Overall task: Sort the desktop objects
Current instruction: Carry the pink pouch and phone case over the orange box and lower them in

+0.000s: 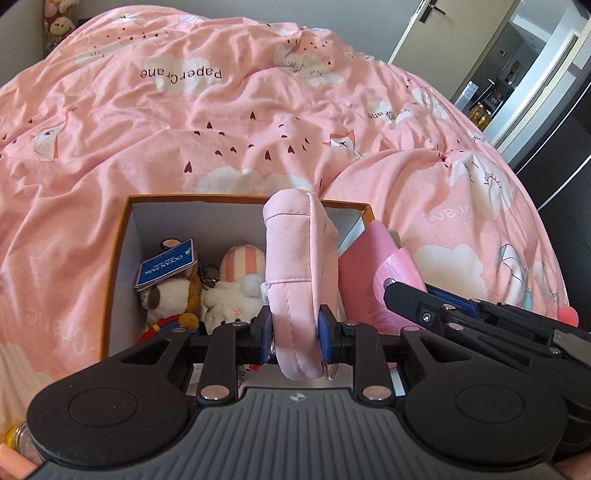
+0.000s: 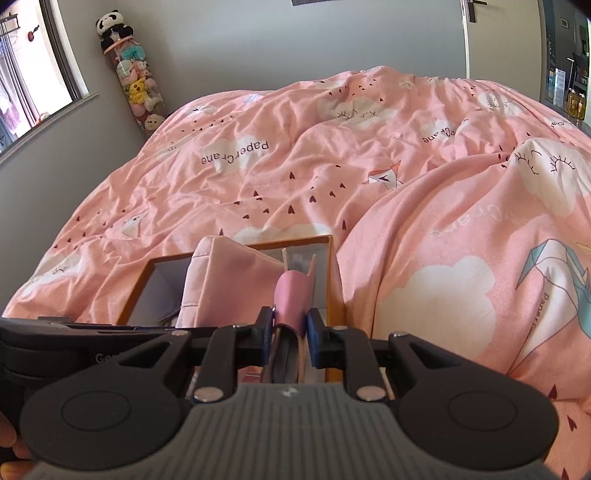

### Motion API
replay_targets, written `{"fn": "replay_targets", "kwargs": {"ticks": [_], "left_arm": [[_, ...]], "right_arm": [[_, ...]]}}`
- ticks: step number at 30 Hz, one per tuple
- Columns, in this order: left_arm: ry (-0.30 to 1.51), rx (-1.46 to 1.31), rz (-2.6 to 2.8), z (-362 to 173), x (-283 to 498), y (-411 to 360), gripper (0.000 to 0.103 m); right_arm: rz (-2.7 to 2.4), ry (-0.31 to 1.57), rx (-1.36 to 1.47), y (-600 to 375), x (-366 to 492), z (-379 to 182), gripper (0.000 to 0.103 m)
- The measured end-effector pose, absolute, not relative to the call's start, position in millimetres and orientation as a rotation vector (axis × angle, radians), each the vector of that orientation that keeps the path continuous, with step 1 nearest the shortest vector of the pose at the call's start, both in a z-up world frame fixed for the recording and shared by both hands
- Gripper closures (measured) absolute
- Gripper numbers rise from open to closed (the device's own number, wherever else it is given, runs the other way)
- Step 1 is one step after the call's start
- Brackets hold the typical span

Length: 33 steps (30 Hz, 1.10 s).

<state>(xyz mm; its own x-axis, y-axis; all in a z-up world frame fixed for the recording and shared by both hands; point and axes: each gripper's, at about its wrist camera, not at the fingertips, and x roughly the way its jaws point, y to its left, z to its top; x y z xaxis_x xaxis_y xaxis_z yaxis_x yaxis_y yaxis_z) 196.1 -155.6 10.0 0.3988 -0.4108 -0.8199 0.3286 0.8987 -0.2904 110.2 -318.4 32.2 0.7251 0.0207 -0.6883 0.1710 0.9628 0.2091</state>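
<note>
Both tilted down over box (image 1: pixel 118 236) — left gripper (image 1: pixel 295 328), right gripper (image 2: pixel 290 332).

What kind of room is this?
Most likely a bedroom: a rumpled pink quilt printed with clouds and paper cranes covers a bed, a tall clear tube of plush toys stands in the corner, and a door is open.

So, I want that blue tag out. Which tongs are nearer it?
Left. The left tongs hang above the box near the blue tag; the right tongs sit farther right.
</note>
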Motion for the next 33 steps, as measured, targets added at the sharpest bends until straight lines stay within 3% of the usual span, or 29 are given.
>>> {"fn": "replay_targets", "kwargs": {"ticks": [26,33], "left_arm": [[1.173,-0.102,-0.406,-32.3,227.3,-166.7,0.073],[1.133,-0.112,-0.404,-23.3,223.5,-162.7,0.058]], "right_arm": [[-0.158,0.769,0.105,-312.7,142.5,15.4,0.082],[-0.121,0.787,0.119,-321.2,149.7,18.2,0.081]]}}
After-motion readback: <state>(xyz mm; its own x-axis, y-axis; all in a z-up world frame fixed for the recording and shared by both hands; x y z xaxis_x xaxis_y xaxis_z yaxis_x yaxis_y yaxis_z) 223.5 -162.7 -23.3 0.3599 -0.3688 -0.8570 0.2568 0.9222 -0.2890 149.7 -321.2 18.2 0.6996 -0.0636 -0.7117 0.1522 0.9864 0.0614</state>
